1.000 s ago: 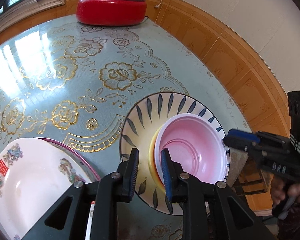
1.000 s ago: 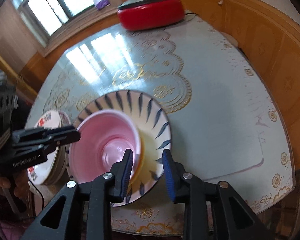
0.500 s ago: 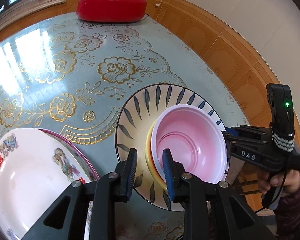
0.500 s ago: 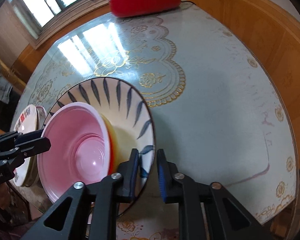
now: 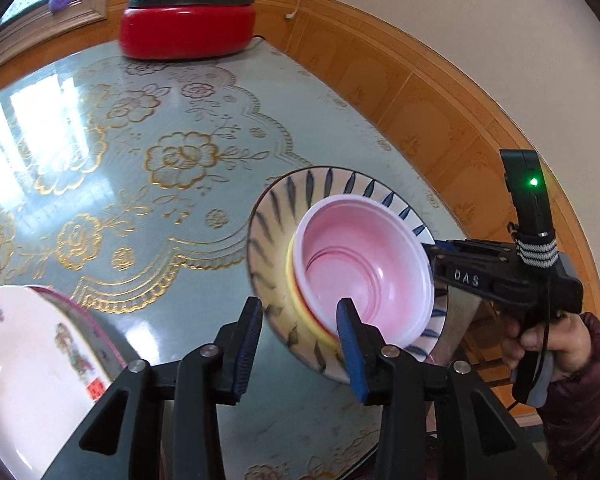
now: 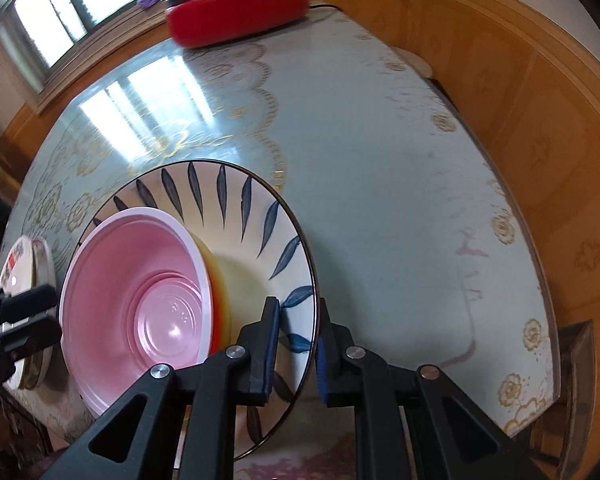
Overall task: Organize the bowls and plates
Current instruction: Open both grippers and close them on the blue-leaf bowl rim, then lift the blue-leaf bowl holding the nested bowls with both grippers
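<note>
Two grippers work over one floral table (image 5: 148, 168). The right gripper (image 6: 296, 344) pinches the rim of one leaf-patterned plate (image 6: 236, 208), tilted above the table, carrying a pink bowl (image 6: 148, 304) nested in a yellow bowl (image 6: 220, 304). The left gripper (image 5: 300, 344) hangs released beside two stacked white plates (image 5: 32, 360). One red pot (image 5: 188, 28) stands far off

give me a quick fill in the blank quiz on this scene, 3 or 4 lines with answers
1. The pink bowl sits nested in a bowl coloured ____.
2. The right gripper has its fingers around the rim of the ____-patterned plate.
3. The pot at the table's far end is coloured ____.
4. The left gripper is ____, gripping nothing.

Answers: yellow; leaf; red; open
</note>
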Demonstrator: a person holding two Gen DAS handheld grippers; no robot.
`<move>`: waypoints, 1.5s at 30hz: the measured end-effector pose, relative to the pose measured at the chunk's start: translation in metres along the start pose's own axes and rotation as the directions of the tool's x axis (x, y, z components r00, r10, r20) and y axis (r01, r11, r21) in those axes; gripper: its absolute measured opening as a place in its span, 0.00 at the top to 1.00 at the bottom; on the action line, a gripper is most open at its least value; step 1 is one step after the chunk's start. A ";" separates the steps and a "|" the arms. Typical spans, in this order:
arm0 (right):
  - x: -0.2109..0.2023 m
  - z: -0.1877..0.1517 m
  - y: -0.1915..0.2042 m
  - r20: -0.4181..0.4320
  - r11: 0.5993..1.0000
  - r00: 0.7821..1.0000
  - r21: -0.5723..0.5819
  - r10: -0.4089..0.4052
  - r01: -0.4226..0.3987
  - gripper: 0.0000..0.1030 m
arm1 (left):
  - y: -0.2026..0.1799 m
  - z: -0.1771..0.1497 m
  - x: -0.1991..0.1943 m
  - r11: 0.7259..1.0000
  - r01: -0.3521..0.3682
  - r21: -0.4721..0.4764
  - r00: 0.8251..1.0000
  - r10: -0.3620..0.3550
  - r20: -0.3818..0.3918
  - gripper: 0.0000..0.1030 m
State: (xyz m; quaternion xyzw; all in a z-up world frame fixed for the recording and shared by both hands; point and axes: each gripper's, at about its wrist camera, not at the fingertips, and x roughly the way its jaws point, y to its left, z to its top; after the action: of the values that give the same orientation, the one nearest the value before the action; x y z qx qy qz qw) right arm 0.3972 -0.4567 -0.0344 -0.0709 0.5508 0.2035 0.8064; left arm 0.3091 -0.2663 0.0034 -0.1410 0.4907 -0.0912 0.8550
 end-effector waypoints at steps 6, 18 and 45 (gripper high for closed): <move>-0.002 -0.008 -0.026 -0.002 0.996 0.999 0.084 0.039 -0.039 0.86 | -0.010 0.004 0.016 1.000 -0.008 0.026 0.999 0.009 -0.034 0.64; -0.002 -0.019 -0.045 0.015 0.976 0.990 0.165 0.141 -0.142 0.84 | -0.012 0.011 0.050 0.999 0.015 0.034 0.998 -0.013 -0.069 0.71; -0.007 -0.034 -0.035 0.053 0.984 0.992 0.127 0.118 -0.124 0.80 | 0.010 0.040 0.071 1.000 0.006 -0.012 0.994 -0.008 -0.113 0.86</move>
State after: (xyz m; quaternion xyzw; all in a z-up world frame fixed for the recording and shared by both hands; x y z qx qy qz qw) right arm 0.3800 -0.5013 -0.0449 0.0201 0.5479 0.2171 0.8076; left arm 0.3796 -0.2722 -0.0385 -0.1423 0.5383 -0.0992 0.8247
